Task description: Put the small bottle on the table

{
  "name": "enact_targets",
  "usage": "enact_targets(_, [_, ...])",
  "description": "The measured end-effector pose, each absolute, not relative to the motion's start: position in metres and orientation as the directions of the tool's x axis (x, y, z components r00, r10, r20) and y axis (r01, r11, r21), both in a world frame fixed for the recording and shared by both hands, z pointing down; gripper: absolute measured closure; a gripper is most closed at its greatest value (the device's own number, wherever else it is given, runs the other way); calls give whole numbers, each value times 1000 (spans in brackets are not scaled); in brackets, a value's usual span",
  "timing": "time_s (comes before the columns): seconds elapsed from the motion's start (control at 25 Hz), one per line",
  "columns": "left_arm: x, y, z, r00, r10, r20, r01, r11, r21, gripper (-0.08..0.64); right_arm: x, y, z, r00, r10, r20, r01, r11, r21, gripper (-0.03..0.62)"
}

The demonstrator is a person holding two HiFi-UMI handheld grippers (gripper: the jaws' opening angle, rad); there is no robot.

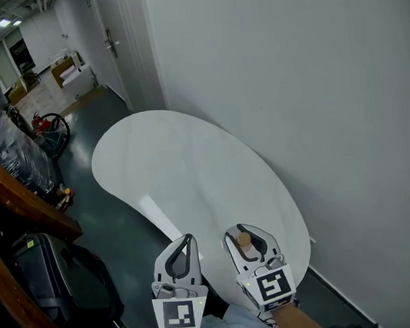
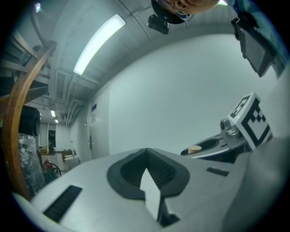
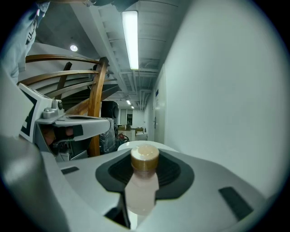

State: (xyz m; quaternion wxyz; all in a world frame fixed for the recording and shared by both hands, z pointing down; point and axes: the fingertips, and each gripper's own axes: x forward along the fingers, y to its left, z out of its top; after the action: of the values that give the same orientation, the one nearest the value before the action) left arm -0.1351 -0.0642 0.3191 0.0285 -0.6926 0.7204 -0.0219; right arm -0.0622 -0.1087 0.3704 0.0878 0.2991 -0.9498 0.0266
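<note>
A small pale bottle (image 3: pixel 141 190) with a tan cap (image 3: pixel 145 157) stands upright between the pads of my right gripper (image 3: pixel 146 150), which is shut on it. In the head view the cap (image 1: pixel 244 239) shows inside the right gripper (image 1: pixel 248 230), held over the near end of the white oval table (image 1: pixel 177 169). My left gripper (image 1: pixel 188 238) hangs beside it at the table's near left edge, shut with nothing in it. From the left gripper view its jaws (image 2: pixel 146 153) meet tip to tip, and the right gripper (image 2: pixel 217 146) with the cap (image 2: pixel 195 148) shows at the right.
A white wall (image 1: pixel 314 99) runs along the table's right side, with a door (image 1: pixel 110 39) at the far end. A wooden rail (image 1: pixel 21 206) and a black bag (image 1: pixel 58 282) stand on the left over the dark floor. Wrapped goods and boxes (image 1: pixel 16 149) lie farther back.
</note>
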Motion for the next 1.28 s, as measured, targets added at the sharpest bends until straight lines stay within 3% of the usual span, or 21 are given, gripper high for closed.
enact_targets(0.36, [-135, -100, 349, 51, -994, 96, -999, -51, 5, 558, -70, -138, 399, -758, -592, 273, -622, 782, -29, 480])
enact_targets(0.52, [-127, -113, 363, 153, -974, 166, -978, -174, -118, 558, -71, -148, 416, -738, -598, 314, -633, 774, -13, 480])
enact_targets(0.64, [-130, -116, 378, 132, -969, 211, -991, -133, 8, 558, -71, -153, 428, -725, -601, 336, -636, 772, 8, 480])
enact_targets(0.8, [-125, -124, 385, 227, -931, 284, -932, -293, -215, 557, -69, -158, 449, -705, -597, 383, -651, 759, -14, 480])
enact_targets(1.28, [-134, -129, 419, 226, -892, 391, -952, -287, -104, 558, -71, -167, 496, -678, -591, 437, -664, 747, -19, 480])
